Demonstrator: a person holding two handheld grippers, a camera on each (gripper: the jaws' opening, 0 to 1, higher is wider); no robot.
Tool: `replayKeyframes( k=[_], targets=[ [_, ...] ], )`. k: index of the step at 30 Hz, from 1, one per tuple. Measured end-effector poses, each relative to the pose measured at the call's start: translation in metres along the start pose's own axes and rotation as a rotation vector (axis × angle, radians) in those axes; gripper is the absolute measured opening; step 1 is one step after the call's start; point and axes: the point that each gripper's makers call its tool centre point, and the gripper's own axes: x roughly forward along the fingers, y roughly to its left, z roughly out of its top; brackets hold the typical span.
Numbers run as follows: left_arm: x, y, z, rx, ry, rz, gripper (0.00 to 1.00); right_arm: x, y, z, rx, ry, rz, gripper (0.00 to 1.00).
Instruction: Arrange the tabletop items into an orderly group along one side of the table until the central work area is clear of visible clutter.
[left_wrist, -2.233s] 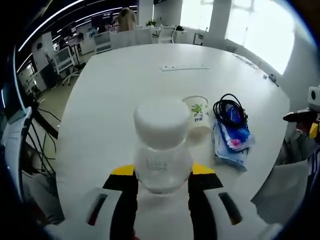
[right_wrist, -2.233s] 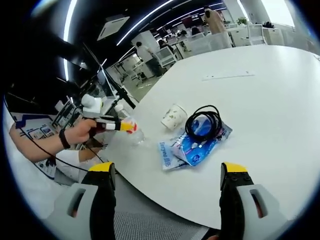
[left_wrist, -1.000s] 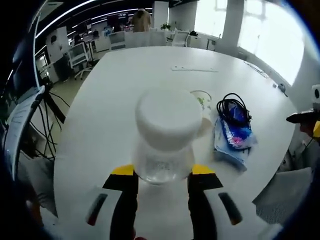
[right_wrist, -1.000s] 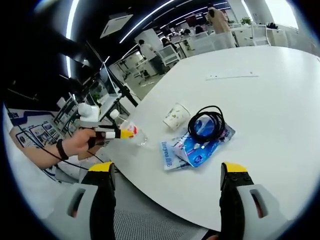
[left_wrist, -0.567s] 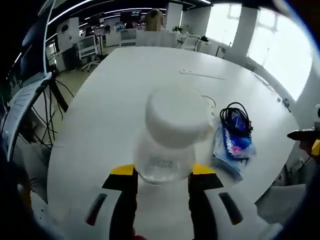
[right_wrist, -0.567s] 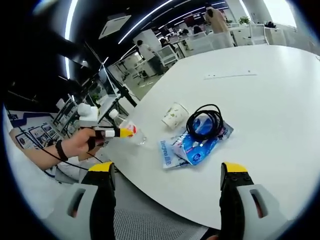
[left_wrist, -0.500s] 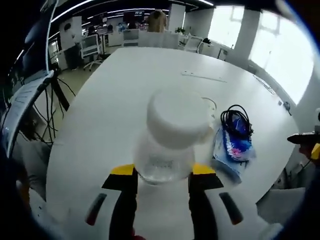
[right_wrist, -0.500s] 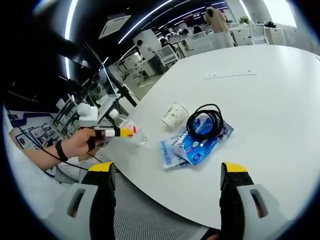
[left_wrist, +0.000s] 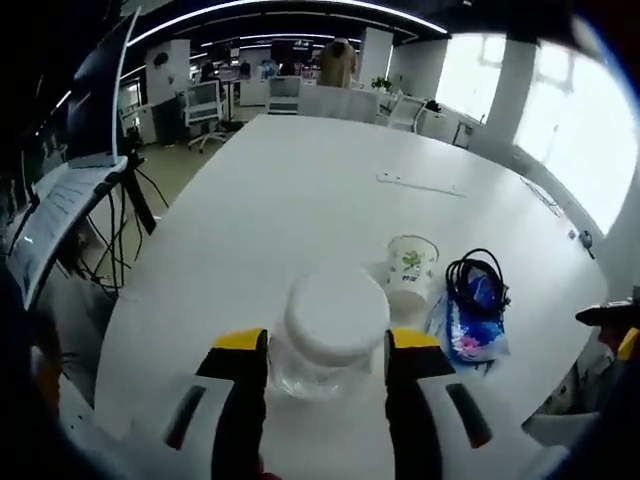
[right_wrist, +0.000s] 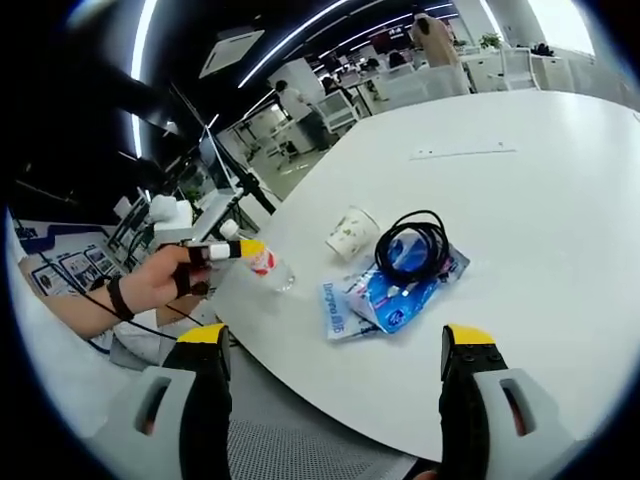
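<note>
Between left claw (left_wrist: 325, 372) jaws: bottle (left_wrist: 330, 330), label unreadable.

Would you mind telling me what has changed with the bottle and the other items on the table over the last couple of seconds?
The left gripper still clamps the bottle and has tipped it: in the right gripper view it now slopes down toward the table near the edge. The paper cup, black cable and blue packets lie where they were. The right gripper stays open, hovering short of the table.
</note>
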Motion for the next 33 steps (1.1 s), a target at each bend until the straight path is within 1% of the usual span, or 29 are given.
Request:
replayKeyframes(
  k=[2,5,7,8,10,13,14,16,23,24,25,33],
  targets=[
    [-0.001,0.000,0.000,0.013,-0.003,-0.010,0.40,0.000,0.000,0.001,-0.002,-0.001,0.000,0.87],
    [-0.002,0.000,0.000,0.042,-0.008,-0.041,0.40,-0.001,0.000,0.001,-0.001,-0.003,-0.001,0.86],
    [-0.003,-0.003,0.000,0.080,-0.009,-0.080,0.40,-0.001,-0.001,-0.001,-0.002,0.002,-0.003,0.86],
    [-0.004,-0.005,0.000,0.117,-0.015,-0.111,0.40,-0.002,-0.001,-0.002,-0.003,0.003,-0.003,0.86],
    [-0.004,-0.008,0.000,0.145,-0.029,-0.147,0.40,-0.002,0.000,-0.002,-0.002,0.003,-0.003,0.86],
    [-0.004,-0.009,0.000,0.193,-0.028,-0.194,0.40,-0.003,-0.001,-0.004,0.002,0.005,-0.005,0.86],
    [-0.003,-0.011,0.001,0.237,-0.032,-0.224,0.40,-0.003,-0.002,-0.006,0.003,0.011,-0.007,0.86],
    [-0.003,-0.014,0.002,0.276,-0.034,-0.259,0.40,-0.003,-0.003,-0.008,0.001,0.017,-0.008,0.86],
    [-0.003,-0.025,0.000,0.453,-0.025,-0.410,0.40,-0.005,-0.003,-0.011,0.010,0.017,-0.014,0.86],
    [-0.003,-0.027,0.000,0.471,-0.025,-0.423,0.40,-0.005,-0.003,-0.012,0.009,0.017,-0.014,0.86],
    [-0.003,-0.027,0.000,0.471,-0.021,-0.423,0.40,-0.005,-0.003,-0.012,0.009,0.017,-0.015,0.86],
    [0.000,-0.028,0.004,0.525,0.005,-0.501,0.40,-0.006,-0.003,-0.012,0.011,0.016,-0.017,0.86]
  ],
)
